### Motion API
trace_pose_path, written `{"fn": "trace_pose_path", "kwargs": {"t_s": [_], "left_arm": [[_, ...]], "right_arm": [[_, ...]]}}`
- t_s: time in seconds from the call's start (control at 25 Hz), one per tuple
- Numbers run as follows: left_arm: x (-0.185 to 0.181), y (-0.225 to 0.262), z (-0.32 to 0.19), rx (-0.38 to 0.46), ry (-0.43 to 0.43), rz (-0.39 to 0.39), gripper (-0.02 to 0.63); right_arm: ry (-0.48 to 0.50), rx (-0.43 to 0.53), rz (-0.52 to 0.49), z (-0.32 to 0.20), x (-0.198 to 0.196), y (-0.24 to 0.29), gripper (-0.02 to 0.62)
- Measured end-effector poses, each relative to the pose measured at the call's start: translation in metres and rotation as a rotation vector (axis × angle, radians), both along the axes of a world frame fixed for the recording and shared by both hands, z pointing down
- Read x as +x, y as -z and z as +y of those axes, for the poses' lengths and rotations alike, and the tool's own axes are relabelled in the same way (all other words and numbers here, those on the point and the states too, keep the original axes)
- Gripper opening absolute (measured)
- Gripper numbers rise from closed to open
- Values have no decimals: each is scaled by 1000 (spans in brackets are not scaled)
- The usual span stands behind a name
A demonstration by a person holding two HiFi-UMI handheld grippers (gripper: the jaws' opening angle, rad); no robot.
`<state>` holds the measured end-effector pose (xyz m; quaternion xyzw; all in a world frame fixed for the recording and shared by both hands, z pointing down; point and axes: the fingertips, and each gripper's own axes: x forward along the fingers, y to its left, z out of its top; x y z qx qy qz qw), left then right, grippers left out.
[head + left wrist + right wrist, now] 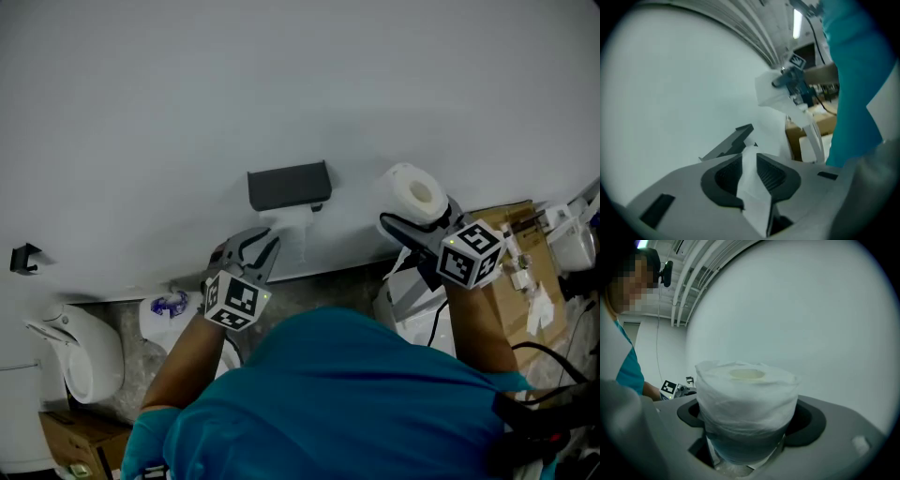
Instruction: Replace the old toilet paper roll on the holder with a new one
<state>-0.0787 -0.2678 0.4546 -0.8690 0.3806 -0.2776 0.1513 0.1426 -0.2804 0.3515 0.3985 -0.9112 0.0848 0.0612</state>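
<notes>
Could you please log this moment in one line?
left claw: pinches paper strip | right claw: holds new roll | holder: on wall

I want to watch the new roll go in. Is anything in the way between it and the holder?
Nothing stands between the new roll, in the right gripper, and the holder. But old paper hangs from the holder, pinched by the left gripper, so its spot looks taken.

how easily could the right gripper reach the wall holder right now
Probably easily: the right gripper, shut on the new roll, hangs just right of the holder with only bare wall between. The left gripper, pinching the paper tail below the holder, sits to the other side.
</notes>
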Motion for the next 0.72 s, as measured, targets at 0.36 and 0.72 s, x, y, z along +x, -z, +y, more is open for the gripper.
{"fn": "trace_pose_path", "kwargs": {"t_s": [0.36, 0.72], "left_arm": [[28, -63, -42, 142, 39, -700, 218], [40, -84, -72, 226, 146, -931, 253]], "right_arm": [[42, -23, -25, 1, 38, -10, 451], [59, -40, -30, 3, 84, -21, 451]]}}
